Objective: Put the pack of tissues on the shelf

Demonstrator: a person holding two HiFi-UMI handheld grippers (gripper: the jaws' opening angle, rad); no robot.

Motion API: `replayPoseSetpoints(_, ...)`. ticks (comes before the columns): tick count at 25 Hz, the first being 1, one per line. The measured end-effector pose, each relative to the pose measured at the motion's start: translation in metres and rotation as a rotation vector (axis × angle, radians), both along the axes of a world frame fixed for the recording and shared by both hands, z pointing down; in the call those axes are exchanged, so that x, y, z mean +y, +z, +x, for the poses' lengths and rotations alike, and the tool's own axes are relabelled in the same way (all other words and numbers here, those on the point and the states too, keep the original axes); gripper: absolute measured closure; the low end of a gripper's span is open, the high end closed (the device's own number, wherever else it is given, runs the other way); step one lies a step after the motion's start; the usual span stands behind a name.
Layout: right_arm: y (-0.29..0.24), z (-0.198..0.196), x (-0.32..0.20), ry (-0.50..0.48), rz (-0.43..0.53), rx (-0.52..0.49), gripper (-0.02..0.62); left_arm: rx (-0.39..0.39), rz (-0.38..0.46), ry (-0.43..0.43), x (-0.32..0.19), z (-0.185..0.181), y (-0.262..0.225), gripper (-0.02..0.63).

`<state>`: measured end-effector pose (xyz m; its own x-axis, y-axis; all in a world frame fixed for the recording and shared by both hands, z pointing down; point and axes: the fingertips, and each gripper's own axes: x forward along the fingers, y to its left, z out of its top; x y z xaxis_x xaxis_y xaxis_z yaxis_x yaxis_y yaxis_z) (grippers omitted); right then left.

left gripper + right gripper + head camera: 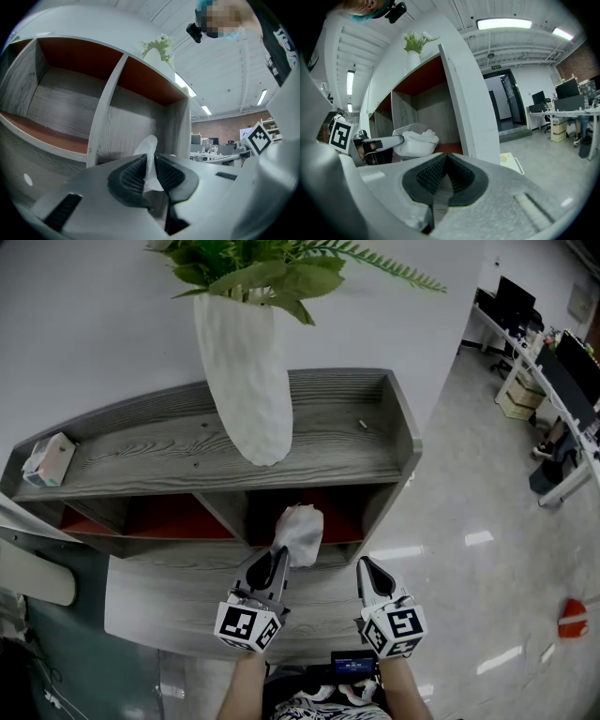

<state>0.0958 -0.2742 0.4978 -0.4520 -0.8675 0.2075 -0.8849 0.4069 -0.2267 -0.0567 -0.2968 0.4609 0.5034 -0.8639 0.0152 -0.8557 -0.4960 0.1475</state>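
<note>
A soft white pack of tissues (pixel 300 532) hangs at the mouth of the right-hand compartment (pixel 342 514) of a grey wooden shelf unit (pixel 328 427) with red inner backs. My left gripper (pixel 278 557) is shut on the pack's near edge. In the left gripper view a thin white fold of the pack (pixel 150 161) is pinched between the black pads, facing the shelf divider (pixel 105 112). My right gripper (pixel 364 564) stays beside it to the right, shut and empty. The right gripper view shows the pack (pixel 416 142) on the left gripper (pixel 382 142), just before the compartment.
A tall white vase with green leaves (pixel 246 371) stands on the shelf unit's top, and a small tissue box (pixel 49 461) lies at its left end. Shiny floor stretches right, with office desks (pixel 553 381) and a red object (pixel 572 618). A white side panel (pixel 466 103) bounds the shelf.
</note>
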Motion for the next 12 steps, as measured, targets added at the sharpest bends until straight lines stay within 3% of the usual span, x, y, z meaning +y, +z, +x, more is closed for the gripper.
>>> replayPoseSetpoints(12, -0.003, -0.005, -0.012, -0.014, 0.006, 0.008, 0.591, -0.006, -0.047, -0.089, -0.02, -0.007, 0.011, 0.568)
